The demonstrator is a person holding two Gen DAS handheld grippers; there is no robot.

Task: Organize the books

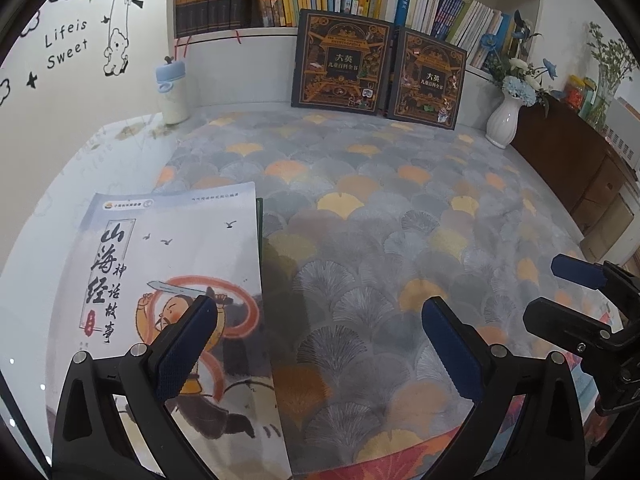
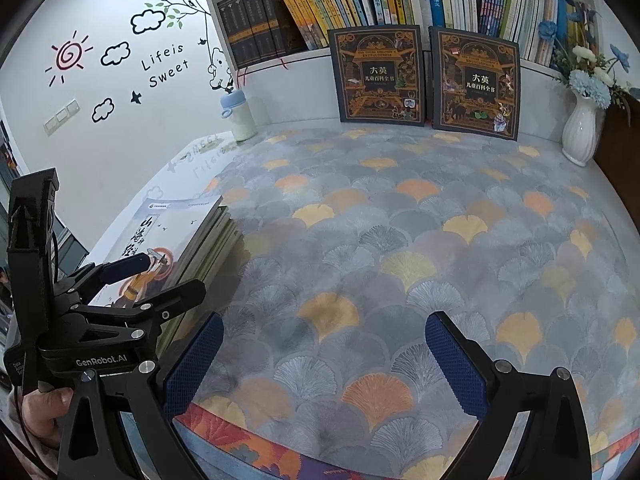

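In the left wrist view the left gripper (image 1: 320, 344) fills the lower part of the frame with its blue-padded fingers spread wide and nothing between them; its left finger overlaps the picture of the top book, so whether it touches the cover cannot be told. The right gripper (image 2: 324, 352), at the bottom of its own view, is likewise wide apart and holds nothing, hovering over the patterned mat (image 2: 400, 240). A hand (image 2: 44, 412) at the lower left edge of the right wrist view grips the left tool's handle, mostly cut off by the frame. The stack of books (image 2: 192, 248) lies at the left of the mat, its top cover partly hidden behind the left tool, and its lower volumes show only as page edges, too blurred to count. At the top centre of both views two dark encyclopedias (image 2: 378, 76) stand upright side by side against the ledge under the bookshelf (image 2: 360, 4), whose upper shelves are cut off. A bottle (image 2: 240, 116) stands at the upper left of the mat, and a white vase (image 2: 580, 128) of flowers at the upper right.
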